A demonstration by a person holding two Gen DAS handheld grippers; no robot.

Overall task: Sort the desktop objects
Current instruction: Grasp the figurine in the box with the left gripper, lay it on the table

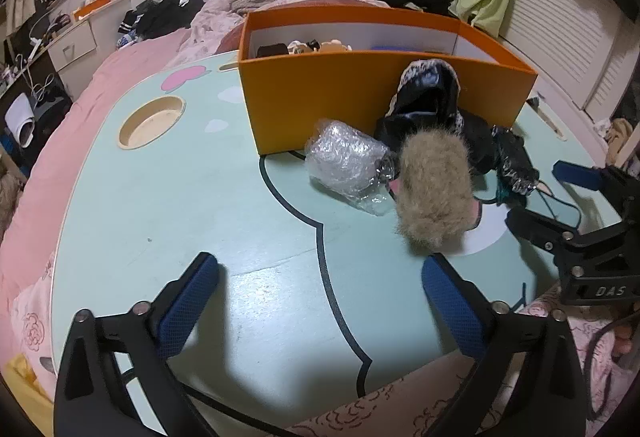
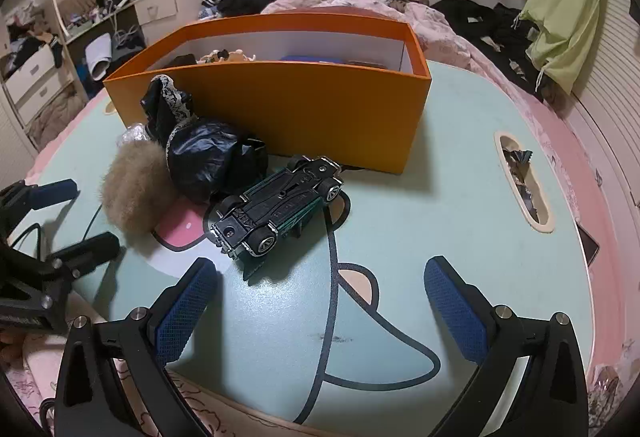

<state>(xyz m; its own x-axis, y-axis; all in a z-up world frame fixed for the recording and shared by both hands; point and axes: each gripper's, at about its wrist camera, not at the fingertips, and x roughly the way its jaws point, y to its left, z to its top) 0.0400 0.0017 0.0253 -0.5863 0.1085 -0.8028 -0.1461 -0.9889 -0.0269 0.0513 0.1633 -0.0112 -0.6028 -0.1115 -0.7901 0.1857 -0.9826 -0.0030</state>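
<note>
An orange box point(image 1: 360, 93) point(image 2: 300, 109) stands at the back of the pale green table point(image 1: 180, 217), with small items inside. In front of it lie a bubble-wrap bundle point(image 1: 344, 157), a tan fur ball point(image 1: 434, 189) point(image 2: 132, 189) and a black plastic bag point(image 1: 428, 105) point(image 2: 208, 161). A dark toy car point(image 2: 280, 205) lies upside down, just ahead of my right gripper point(image 2: 320, 285), which is open and empty. My left gripper point(image 1: 320, 277) is also open and empty, with the fur ball just beyond its right finger. Each gripper shows in the other's view point(image 1: 552, 201) point(image 2: 76, 221).
The table has a round cup recess point(image 1: 152, 121) at the left and a slot point(image 2: 524, 185) holding scraps at the right. It rests on a bed with a pink cover point(image 1: 80, 97). Clothes are piled behind the box. The table's near edge runs just under both grippers.
</note>
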